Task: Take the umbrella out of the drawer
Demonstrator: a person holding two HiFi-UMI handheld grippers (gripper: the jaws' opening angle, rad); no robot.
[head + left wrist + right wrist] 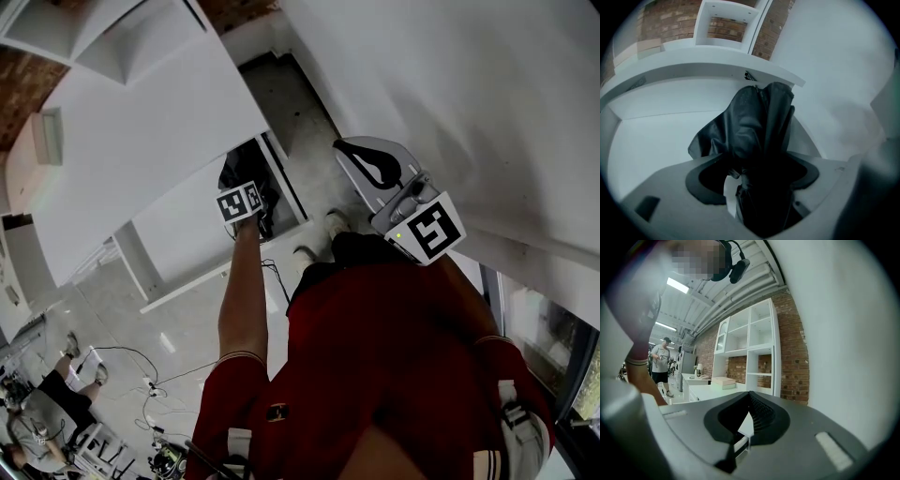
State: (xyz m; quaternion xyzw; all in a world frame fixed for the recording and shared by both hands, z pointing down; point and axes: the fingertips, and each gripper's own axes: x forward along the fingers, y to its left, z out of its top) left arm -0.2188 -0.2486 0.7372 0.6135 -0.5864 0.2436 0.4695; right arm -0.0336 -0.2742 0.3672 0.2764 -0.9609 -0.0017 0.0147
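Left gripper jaws spread wide, straddling folded umbrella in drawer, not pinching. Likely light, slippery loose fabric over stiff shaft; I'd clamp mid-bundle. Right gripper jaws closed, empty.

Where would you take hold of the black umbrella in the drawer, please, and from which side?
Probably around the narrow part of the folded umbrella, where its fabric gathers tight, rather than the looser, wider folds. Come from above, since it sits in the drawer, which is open at the top. The left gripper already points down there, open, with that narrow part between its jaws.
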